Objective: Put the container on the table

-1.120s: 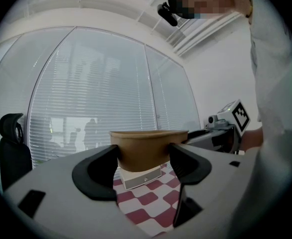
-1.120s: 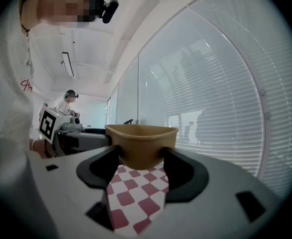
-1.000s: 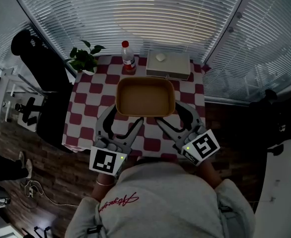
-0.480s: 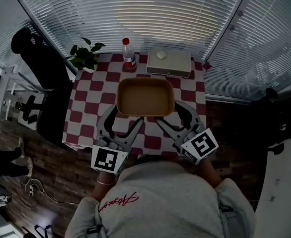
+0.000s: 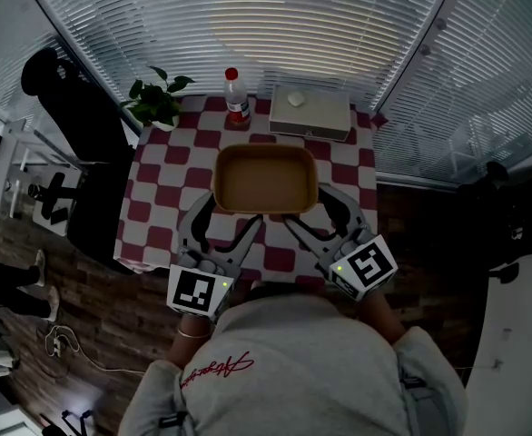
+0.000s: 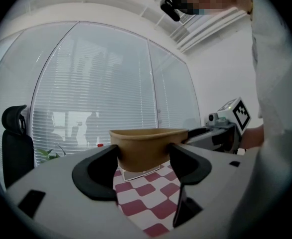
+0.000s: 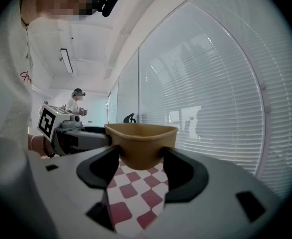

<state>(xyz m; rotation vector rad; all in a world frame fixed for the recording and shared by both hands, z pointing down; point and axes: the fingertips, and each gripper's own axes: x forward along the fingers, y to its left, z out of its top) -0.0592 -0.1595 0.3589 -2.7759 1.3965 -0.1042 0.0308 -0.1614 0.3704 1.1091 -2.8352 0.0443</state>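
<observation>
A tan rectangular container (image 5: 265,178) hangs above the red-and-white checked table (image 5: 162,189), carried by both grippers. My left gripper (image 5: 227,218) grips its near left corner, the brown wall (image 6: 143,151) pressed between the black pads. My right gripper (image 5: 310,214) holds the near right corner the same way, with the container's wall (image 7: 142,146) between its pads. The container looks empty from the head view. Both grippers point roughly level.
At the table's far edge stand a potted plant (image 5: 155,104), a red-capped bottle (image 5: 237,101) and a flat white box (image 5: 310,112). A black office chair (image 5: 75,125) is at the left. Window blinds surround the table's far side. Another person (image 7: 76,101) stands in the distance.
</observation>
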